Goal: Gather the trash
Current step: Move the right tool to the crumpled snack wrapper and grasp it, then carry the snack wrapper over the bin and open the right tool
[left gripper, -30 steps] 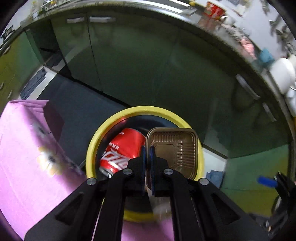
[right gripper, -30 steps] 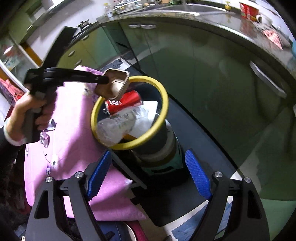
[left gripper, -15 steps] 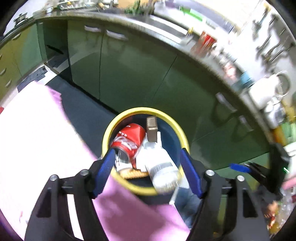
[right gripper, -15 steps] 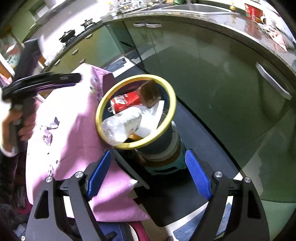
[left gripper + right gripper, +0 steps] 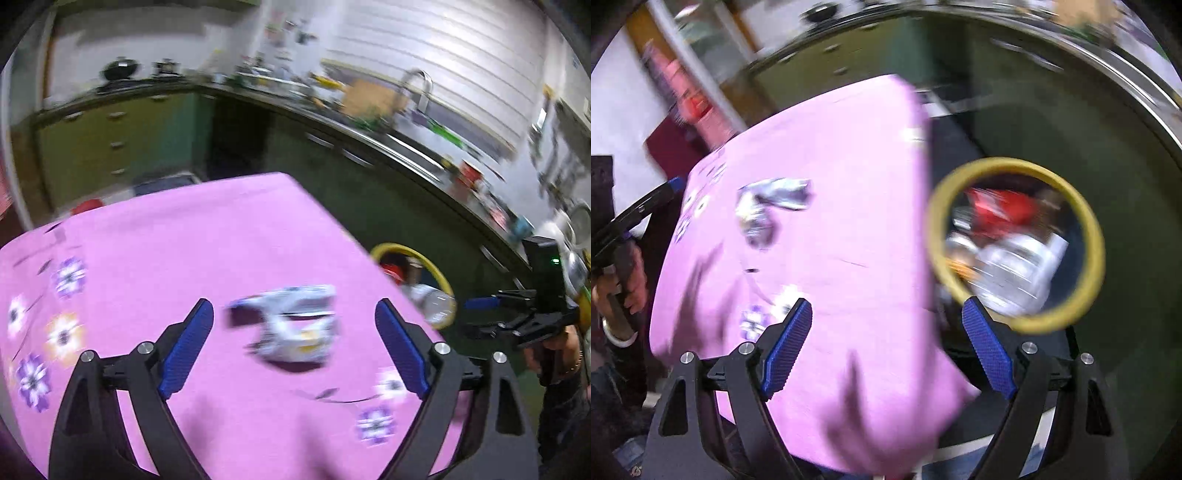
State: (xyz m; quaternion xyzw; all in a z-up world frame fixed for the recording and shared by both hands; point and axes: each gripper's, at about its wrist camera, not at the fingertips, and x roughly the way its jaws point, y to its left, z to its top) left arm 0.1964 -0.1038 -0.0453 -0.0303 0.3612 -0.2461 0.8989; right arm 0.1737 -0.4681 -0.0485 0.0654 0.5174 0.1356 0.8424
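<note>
Spreading wide, the jaws of the left gripper [image 5: 293,343] are released and carry nothing; a second ago they were clenched on a brown foil tray over the bin, and half a second ago they had already let it drop inside. Between the blue pads [image 5: 186,347], lying on the pink flowered tablecloth [image 5: 184,240], sits a crumpled white wrapper [image 5: 295,325], blurred by camera motion, with the jaws hovering short of it on either side. Since the earlier frames this gripper has swung away from the bin and now faces the table. The right gripper [image 5: 886,347] is likewise released and empty, as it was before, now aimed at the table's edge. Farther out, the yellow-rimmed trash bin [image 5: 1093,236] stands on the floor just beside the table, holding a red can [image 5: 1001,208] and a clear plastic bottle [image 5: 1015,266]; the tray cannot be made out in the blur. From the right wrist view the same wrapper [image 5: 772,206] lies well in from the table's edge. Beyond are green kitchen cabinets [image 5: 110,147] and a cluttered counter. The tray appears to be binned, and the wrapper looks like the next piece, probably the last on the table.
</note>
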